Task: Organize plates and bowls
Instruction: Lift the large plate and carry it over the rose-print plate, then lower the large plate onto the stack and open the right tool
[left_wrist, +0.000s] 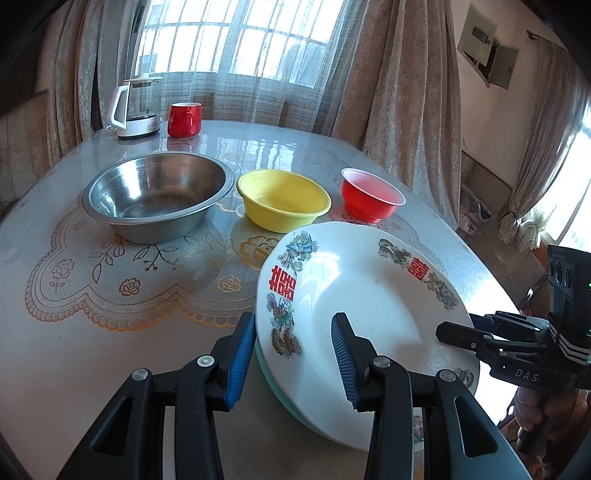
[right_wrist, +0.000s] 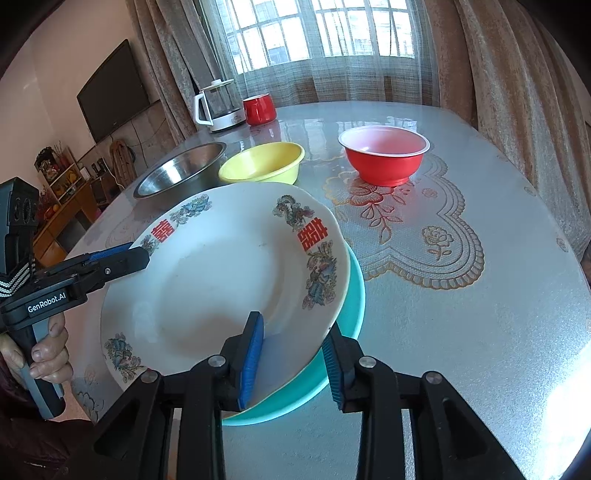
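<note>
So there's a white plate (left_wrist: 369, 295) with red double-happiness characters and dragon/phoenix prints around the rim, sitting tilted on top of a teal plate (right_wrist: 351, 295) near the front edge of the surface (left_wrist: 110, 350), which has a lacy gold-trimmed floral cover on it. The left gripper (left_wrist: 293, 354) straddles the near rim of the white plate, one blue-padded finger on the outside and the other over the inside of the plate; the fingers stand partly apart and I honestly can't tell if the pads are actually pinching the rim or just sitting around it. The right gripper (right_wrist: 291, 363) comes at the stack from the opposite side, one finger on top of the white plate and the other out beyond the edge of both plates. Same deal, can't say for sure whether it's clamped. In the right wrist view a hand (right_wrist: 48, 354) holds the left gripper's handle. Further back on the surface, in a row and well apart from the plates: a steel bowl (left_wrist: 155, 195), a yellow bowl (left_wrist: 282, 201) just beside it, and a red bowl (left_wrist: 371, 195) with a white rim. Way at the back near the curtained window there's a glass kettle (left_wrist: 135, 107) and a red mug (left_wrist: 184, 120) next to it.
</note>
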